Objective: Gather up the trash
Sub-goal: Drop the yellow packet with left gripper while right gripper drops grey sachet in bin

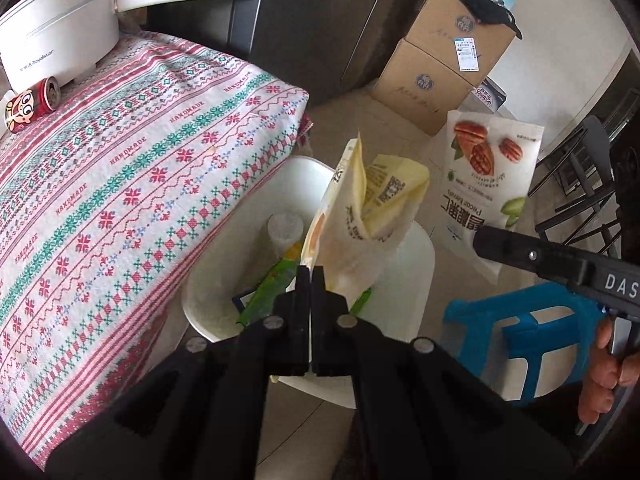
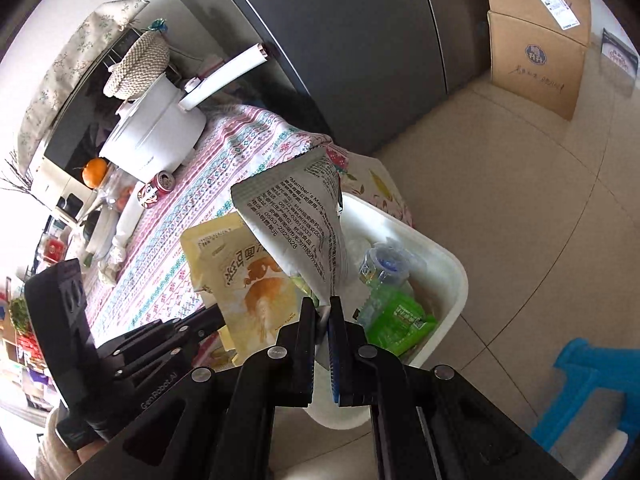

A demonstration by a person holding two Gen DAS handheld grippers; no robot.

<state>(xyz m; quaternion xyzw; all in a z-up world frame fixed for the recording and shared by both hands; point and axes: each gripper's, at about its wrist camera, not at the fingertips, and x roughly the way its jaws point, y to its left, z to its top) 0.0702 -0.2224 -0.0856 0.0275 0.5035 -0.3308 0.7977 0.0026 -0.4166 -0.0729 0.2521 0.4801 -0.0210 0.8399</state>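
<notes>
Yellow snack pouch (image 1: 352, 216) is hanging at centre frame in the left wrist view, its lower edge pinched between the closed jaws of the left gripper (image 1: 309, 270); in the right wrist view the same pouch (image 2: 248, 280) is showing at centre left, partly covered by the second bag. White pecan bag (image 1: 486, 184) is standing at right of centre in the left view, upside down by its print, with the right gripper (image 1: 478, 240) clamping its lower corner; the contact point itself is lying behind the gripper tip. In the right wrist view this bag (image 2: 304, 224) is presenting its printed back, and the right gripper (image 2: 322, 304) is holding a thin fold of it between jaws set very narrow. Both bags are hanging over the white bin (image 1: 420, 264), whose near rim is being cut off by the gripper bodies. Inside the bin (image 2: 452, 276), a green wrapper (image 2: 396, 316) and a crumpled clear bottle (image 2: 384, 264) are lying; deeper contents are hard to make out. A hand (image 1: 604, 368) is gripping the right tool's handle at the lower right edge of the left view. The patterned tablecloth (image 1: 132, 168) is filling the left side, with a red can (image 1: 32, 106) lying on its side beside a white cooking pot (image 1: 60, 32). A blue stool (image 1: 516, 344) is sitting at lower right, partly hidden. Cardboard boxes (image 1: 444, 64) are stacked at upper right.
</notes>
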